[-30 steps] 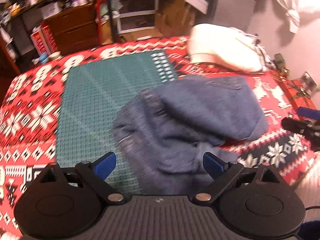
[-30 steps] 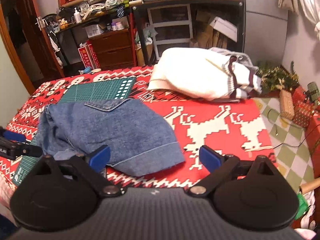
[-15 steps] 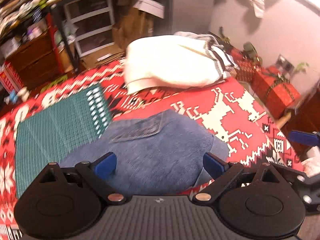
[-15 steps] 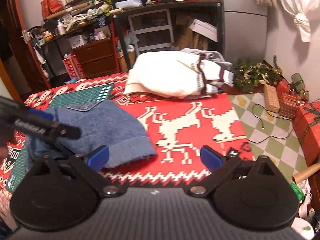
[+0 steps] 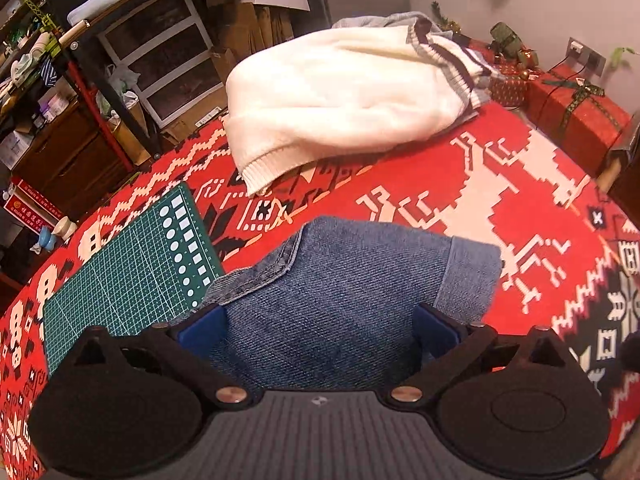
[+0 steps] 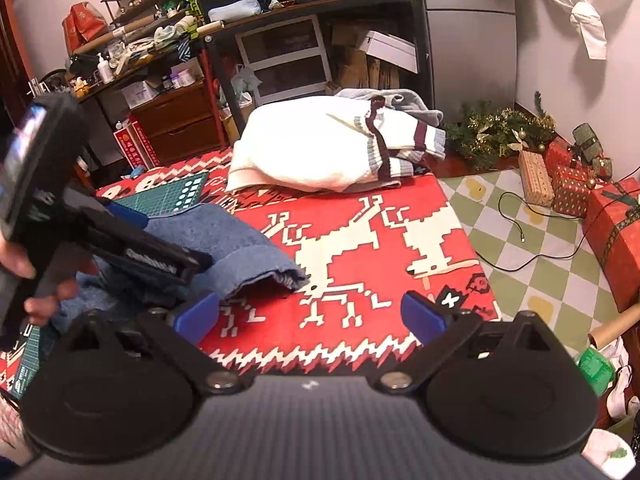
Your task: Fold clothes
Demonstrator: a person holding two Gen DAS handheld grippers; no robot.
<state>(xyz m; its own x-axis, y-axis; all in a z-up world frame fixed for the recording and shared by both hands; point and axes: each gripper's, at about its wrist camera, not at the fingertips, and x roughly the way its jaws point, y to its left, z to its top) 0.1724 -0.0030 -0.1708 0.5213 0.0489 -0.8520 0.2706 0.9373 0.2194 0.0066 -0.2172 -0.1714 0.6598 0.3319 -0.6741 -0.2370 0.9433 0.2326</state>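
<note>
A blue denim garment (image 5: 352,300) lies bunched on the red patterned tablecloth (image 5: 520,208), its hemmed edge towards the right. My left gripper (image 5: 318,330) is open and low over it, with denim filling the gap between the blue pads (image 5: 200,330). In the right wrist view a hand holds that left gripper (image 6: 120,240) over the denim garment (image 6: 240,248). My right gripper (image 6: 310,316) is open above bare tablecloth to the right of the denim, holding nothing.
A white sweater pile (image 5: 340,92) sits at the table's far side. A green cutting mat (image 5: 128,264) lies left of the denim. Shelves and drawers (image 6: 280,60) stand behind. Wrapped gift boxes (image 6: 572,184) and a cable (image 6: 532,240) are on the checkered floor to the right.
The left gripper swung to the right and came down over the denim, which now sits between its fingers. The right gripper drew off to the right, away from the denim.
</note>
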